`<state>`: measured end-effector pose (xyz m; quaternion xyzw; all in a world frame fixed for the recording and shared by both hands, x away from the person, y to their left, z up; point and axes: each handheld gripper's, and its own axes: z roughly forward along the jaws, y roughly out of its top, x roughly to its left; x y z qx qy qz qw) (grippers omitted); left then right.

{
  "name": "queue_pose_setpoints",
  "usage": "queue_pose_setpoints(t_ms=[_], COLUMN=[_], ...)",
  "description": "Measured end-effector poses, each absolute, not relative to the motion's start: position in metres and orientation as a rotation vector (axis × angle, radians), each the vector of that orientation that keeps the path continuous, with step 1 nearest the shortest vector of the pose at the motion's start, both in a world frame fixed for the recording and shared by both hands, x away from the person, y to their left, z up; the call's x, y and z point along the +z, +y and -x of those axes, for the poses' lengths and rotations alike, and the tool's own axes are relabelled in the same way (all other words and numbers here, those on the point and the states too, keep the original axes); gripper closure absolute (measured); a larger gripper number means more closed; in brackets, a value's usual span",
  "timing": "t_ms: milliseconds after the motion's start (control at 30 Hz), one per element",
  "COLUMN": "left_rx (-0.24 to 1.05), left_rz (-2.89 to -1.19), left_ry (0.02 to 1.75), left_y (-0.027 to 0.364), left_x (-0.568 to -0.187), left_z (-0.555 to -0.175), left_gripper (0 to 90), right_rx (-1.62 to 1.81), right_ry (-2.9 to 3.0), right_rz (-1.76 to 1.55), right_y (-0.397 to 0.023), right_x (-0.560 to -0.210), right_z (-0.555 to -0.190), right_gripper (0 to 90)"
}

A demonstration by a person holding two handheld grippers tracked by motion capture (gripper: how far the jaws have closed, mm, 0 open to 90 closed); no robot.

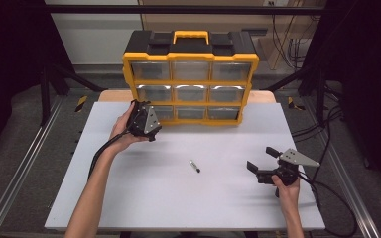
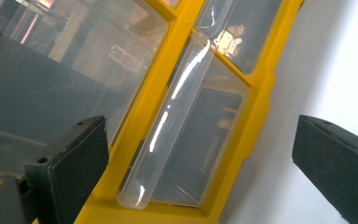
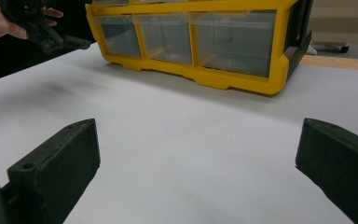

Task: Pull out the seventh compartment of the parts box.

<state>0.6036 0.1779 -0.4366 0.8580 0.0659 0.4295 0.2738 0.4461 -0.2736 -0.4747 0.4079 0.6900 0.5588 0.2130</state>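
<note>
Reaching toward the far left of the white table (image 1: 129, 198), the left gripper (image 1: 140, 119) is held right at the bottom-left clear plastic drawer (image 1: 159, 112) of the yellow and black plastic organiser cabinet with a yellow carry handle (image 1: 190, 74). In the left gripper view its jaws stand wide apart with nothing between them, and the drawer's clear front lip (image 2: 177, 121) runs slantwise just beyond them, framed by the yellow body; whether a jaw touches the drawer cannot be told. The cabinet stands upright at the far edge of the table, three rows of three clear drawers facing the person.

The right gripper (image 1: 264, 162) rests low over the near right part of the table, gripped by the person's right hand (image 1: 286, 191), its jaws also spread wide and empty; the right gripper view looks across bare white table to the cabinet's bottom row.

A small dark slender metal piece, perhaps a screw or bit (image 1: 194, 166), lies on the table near the middle, between the two grippers and well apart from each.
</note>
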Motion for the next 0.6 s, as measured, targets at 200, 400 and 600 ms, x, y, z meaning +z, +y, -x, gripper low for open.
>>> queue_pose_setpoints(t_ms=[200,400,600], left_rx=[1.217,1.276,1.349], left_rz=[-2.343,-2.376,-2.379], left_ry=[0.109,0.051,0.000], left_y=[0.176,0.173,0.168], left_x=[-0.441,-0.447,-0.451], left_z=[-0.606,-0.607,-0.607], left_gripper=[4.6,6.8,11.5], right_rx=[1.552,1.549,1.553], right_ry=[1.912,1.916,1.912], right_rz=[-1.132,-1.131,-1.133], right_y=[-0.274,-0.274,-0.274], right_x=[-0.475,-0.475,-0.475], right_z=[-0.446,-0.446,-0.446], right_gripper=[0.4,0.4,0.4])
